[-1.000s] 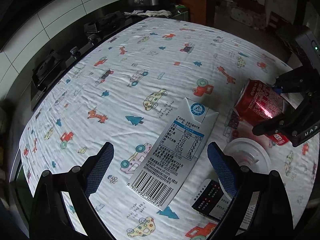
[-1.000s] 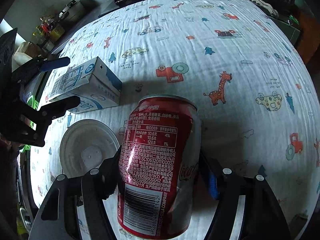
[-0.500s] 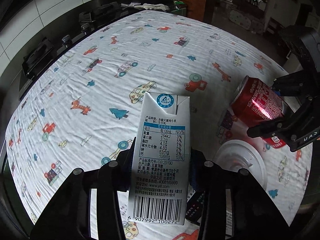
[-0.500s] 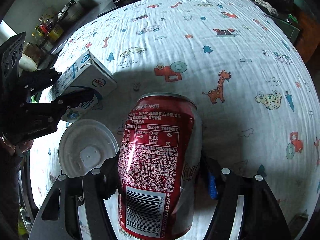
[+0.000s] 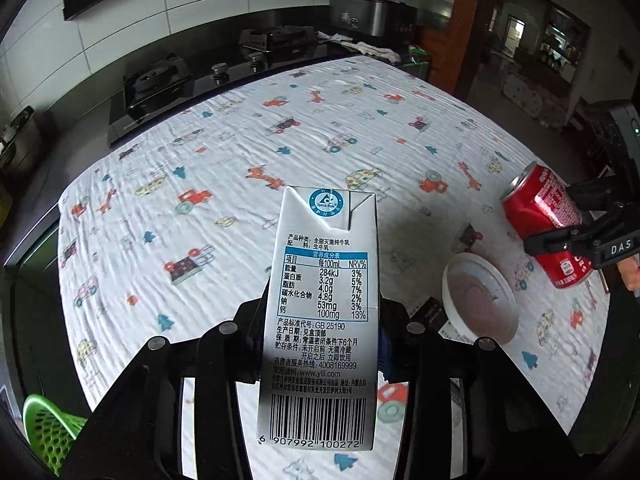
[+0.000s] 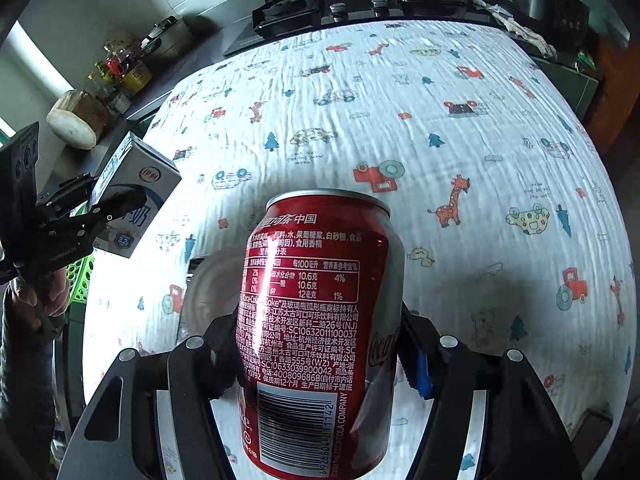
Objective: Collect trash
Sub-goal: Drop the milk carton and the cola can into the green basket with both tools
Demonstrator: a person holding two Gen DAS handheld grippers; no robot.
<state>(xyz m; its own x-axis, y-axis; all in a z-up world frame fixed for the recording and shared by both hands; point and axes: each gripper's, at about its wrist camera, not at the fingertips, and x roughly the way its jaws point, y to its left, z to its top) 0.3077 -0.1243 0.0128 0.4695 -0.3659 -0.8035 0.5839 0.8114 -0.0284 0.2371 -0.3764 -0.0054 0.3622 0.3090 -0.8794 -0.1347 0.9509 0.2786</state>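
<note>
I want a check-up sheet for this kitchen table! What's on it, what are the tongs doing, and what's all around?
Surface: cartoon cloth covers the table.
Job's things: milk carton in left tongs; red can in right tongs, jaws closing on it.
Clutter: white lid and a dark packet on the cloth.
Tongs: both hold their things off the cloth.
Cables: nothing seen.
Surroundings: stove behind, green basket at the near left.
</note>
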